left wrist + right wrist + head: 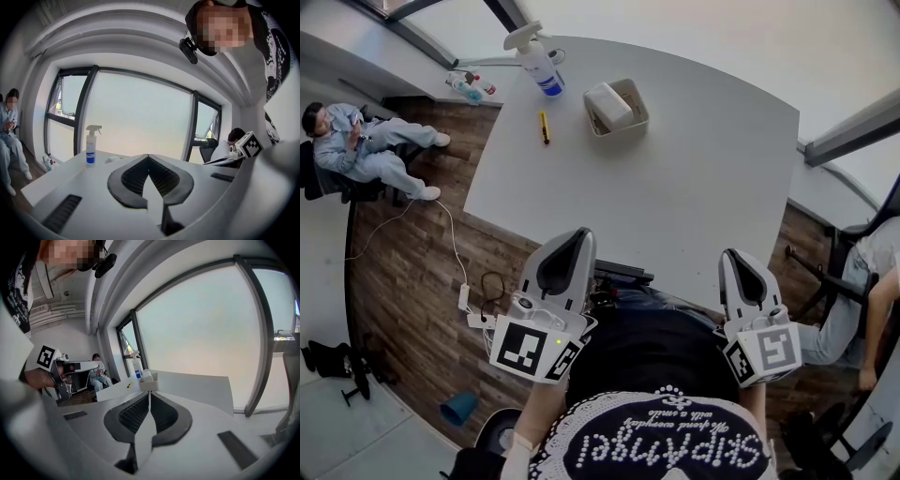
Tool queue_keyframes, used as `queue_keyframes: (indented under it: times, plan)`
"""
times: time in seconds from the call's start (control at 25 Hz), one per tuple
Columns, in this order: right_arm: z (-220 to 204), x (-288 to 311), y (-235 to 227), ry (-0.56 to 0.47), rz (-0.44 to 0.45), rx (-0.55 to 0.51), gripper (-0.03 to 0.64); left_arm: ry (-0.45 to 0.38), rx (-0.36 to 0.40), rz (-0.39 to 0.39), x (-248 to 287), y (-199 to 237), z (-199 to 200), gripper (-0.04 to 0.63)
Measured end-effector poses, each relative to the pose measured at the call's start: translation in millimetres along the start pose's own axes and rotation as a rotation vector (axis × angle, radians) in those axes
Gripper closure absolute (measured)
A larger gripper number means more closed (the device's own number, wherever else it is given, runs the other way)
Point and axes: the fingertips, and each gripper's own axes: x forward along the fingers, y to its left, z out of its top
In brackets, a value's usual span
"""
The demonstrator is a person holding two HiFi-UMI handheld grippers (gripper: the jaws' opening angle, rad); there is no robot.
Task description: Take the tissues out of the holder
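Tissues point(607, 101) sit as a white pack inside the holder point(630, 129), tilted, none taken out. The holder is an open beige box standing on the white table point(694, 197), toward its far side from me. Just beside the holder, on its left, lies a small yellow stick-shaped thing point(544, 127). Past that, further left and back, a spray bottle point(539, 64) with a blue label stands upright. My left gripper point(567, 246) is well apart from the holder, on my side of it, by the table's near edge; jaws together at the tips, nothing between them. My right gripper point(741, 261) is also well short of the holder, on the near right, jaws pressed together and empty, pointed roughly at the holder. A seated person point(366, 145) is far left of the holder, off the table. Another person point(862, 281) sits far off to its right.
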Motion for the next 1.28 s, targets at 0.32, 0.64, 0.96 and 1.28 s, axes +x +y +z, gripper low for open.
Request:
queue_keyframes:
  times: [0.32,0.64,0.96,1.28]
  plan:
    - [0,-5,-3,-0.015,0.000,0.016,0.593,-0.004,0.009,-0.005,-1,-7,2,0.594]
    - [3,-3,10,-0.011,-0.004,0.007,0.592,0.000,0.010,-0.013,-7,1,9,0.594]
    - [7,6,18,-0.006,-0.049,0.015,0.592,0.021,-0.001,-0.060,-2,15,7,0.594]
    - [12,24,33,0.015,-0.080,-0.002,0.592,0.038,-0.013,-0.122,8,30,10,0.594]
